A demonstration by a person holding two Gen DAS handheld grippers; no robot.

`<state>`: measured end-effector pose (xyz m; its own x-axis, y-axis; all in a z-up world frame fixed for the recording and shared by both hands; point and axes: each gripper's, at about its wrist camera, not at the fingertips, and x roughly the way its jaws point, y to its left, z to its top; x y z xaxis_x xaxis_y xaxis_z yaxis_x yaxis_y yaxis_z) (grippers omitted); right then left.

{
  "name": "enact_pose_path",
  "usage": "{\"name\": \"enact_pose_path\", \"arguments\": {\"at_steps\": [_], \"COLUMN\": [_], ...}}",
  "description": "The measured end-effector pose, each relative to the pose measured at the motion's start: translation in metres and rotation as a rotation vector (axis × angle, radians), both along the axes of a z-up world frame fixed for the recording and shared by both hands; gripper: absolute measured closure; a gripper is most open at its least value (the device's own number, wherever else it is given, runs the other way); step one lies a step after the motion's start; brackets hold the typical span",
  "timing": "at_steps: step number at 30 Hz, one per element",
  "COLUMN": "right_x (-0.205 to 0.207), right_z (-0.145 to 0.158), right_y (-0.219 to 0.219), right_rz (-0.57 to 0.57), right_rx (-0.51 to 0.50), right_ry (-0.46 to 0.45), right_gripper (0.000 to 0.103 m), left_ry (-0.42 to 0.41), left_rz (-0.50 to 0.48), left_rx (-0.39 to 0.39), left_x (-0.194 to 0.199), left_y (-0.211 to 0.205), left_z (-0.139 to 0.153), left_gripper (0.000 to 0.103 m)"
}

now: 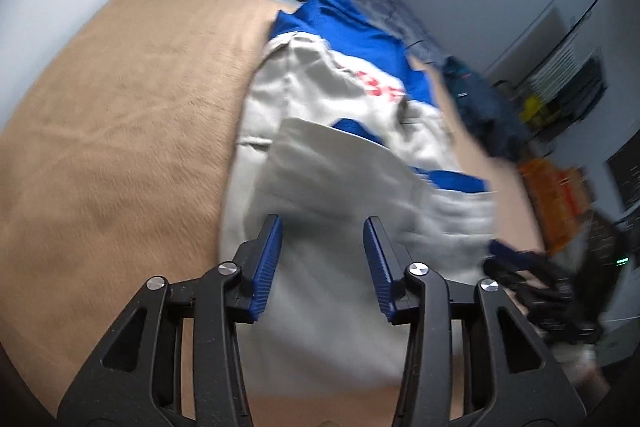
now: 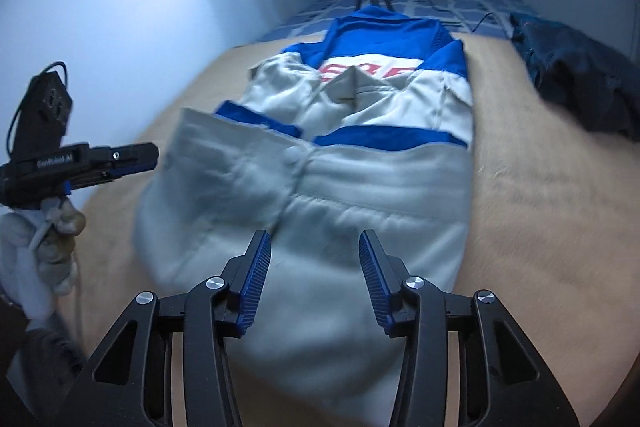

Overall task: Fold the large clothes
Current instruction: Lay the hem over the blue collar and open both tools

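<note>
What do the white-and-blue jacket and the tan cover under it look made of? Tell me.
White-and-blue jacket: probably a smooth synthetic weave, slightly glossy; it shows soft sheen and rounded, puffy folds. Tan cover: likely a fleecy, matte blanket; its surface looks fuzzy with a brushed nap. Motion blur leaves both uncertain.

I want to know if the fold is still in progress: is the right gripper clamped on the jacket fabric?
No, the right gripper stands open above the white and blue jacket, with no fabric pinched between its blue pads.
</note>
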<state>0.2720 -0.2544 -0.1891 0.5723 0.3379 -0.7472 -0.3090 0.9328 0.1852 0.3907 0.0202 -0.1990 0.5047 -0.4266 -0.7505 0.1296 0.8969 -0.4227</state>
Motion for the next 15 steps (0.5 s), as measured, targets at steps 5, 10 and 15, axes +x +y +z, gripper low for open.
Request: {"name": "enact_pose_path", "arguments": {"at_steps": [5, 10, 15], "right_x": [0.029, 0.04, 0.025], "right_z": [-0.025, -0.034, -0.004], "right_y": [0.008, 0.014, 0.009], "right_rz": [-0.034, -0.039, -0.053], "right_rx": [-0.096, -0.128, -0.131], "right_ry": [0.062, 0.099, 0.067], "right_gripper": [0.061, 0.06, 0.061], "left_ry": [0.056, 0.051, 0.033], "left_rz": [0.006, 0.009, 0.015], "left_rx": [0.073, 0.118, 0.102], "left_x": [0.028, 0.03, 0.012], "left_y": [-0.013, -0.019, -0.011], "left_z": [-0.036, -0.035, -0.004], "left_gripper": [0.062, 0.062, 0.062]}}
